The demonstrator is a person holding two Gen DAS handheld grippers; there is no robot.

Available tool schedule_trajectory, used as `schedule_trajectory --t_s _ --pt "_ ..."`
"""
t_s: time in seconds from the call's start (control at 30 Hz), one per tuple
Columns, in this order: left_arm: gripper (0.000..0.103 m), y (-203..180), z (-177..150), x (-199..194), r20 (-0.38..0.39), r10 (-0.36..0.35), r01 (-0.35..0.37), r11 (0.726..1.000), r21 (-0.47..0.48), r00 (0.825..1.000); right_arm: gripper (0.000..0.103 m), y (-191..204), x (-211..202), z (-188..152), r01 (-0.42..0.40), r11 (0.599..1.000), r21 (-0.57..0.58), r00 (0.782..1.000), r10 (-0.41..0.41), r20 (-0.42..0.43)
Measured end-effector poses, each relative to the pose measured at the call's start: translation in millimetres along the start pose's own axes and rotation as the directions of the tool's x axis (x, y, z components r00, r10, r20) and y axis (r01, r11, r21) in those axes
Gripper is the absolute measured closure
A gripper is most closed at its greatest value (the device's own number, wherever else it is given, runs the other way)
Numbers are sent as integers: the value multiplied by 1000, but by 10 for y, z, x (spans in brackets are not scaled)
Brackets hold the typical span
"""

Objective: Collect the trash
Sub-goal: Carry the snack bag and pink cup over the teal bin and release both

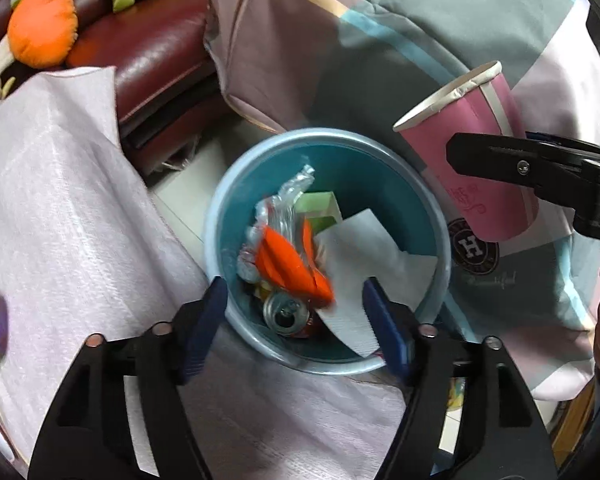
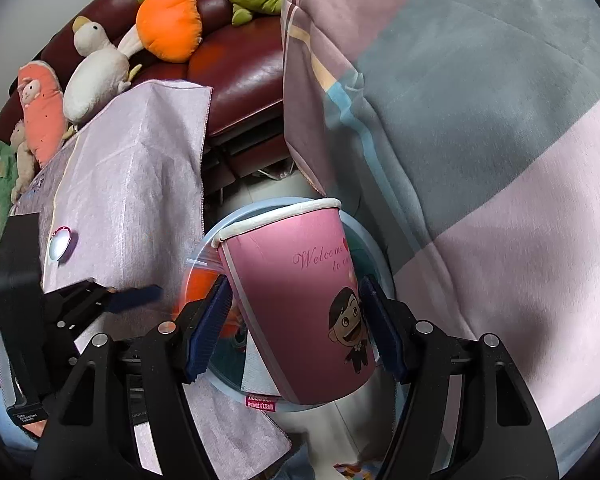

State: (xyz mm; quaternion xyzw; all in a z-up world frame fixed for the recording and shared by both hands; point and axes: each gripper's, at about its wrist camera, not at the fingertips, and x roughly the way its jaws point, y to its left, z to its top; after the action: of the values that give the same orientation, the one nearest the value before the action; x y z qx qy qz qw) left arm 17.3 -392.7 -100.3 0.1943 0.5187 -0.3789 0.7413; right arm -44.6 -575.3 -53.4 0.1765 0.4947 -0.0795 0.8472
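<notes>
Directly below the left gripper [image 1: 294, 304] stands a blue trash bin [image 1: 384, 148] on the floor, wedged between a table draped in a pale lilac cloth [image 1: 72, 208] and a bed covered with a pink, grey and teal quilt [image 1: 400, 32]. Its jaws stand apart with nothing pressed between them; an orange wrapper [image 1: 284, 256], blurred, lies just beyond the fingertips inside the bin, alongside crumpled clear plastic [image 1: 288, 196], a white paper napkin [image 1: 364, 256], a green carton [image 1: 320, 208] and a crushed can [image 1: 284, 314]. The right gripper [image 2: 296, 324] is clamped on a pink paper cup [image 2: 296, 312], both pads pressing its sides. That cup is tilted, rim away from the camera, above the bin's rim on the bed side. Plush toys [image 2: 168, 24] occupy a maroon sofa [image 2: 252, 64] beyond the table.
</notes>
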Motion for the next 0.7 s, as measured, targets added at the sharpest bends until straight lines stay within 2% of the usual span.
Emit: schedule_trajectory --t_s 0.33,0.7 --pt "23 204 -104 -223 31 40 -39 999 -38 999 39 53 67 1 5 1000 -12 1000 -5 -16" --pt "21 342 -214 -287 24 43 -41 996 -77 999 30 128 149 -21 16 1000 -4 998 -16 -57"
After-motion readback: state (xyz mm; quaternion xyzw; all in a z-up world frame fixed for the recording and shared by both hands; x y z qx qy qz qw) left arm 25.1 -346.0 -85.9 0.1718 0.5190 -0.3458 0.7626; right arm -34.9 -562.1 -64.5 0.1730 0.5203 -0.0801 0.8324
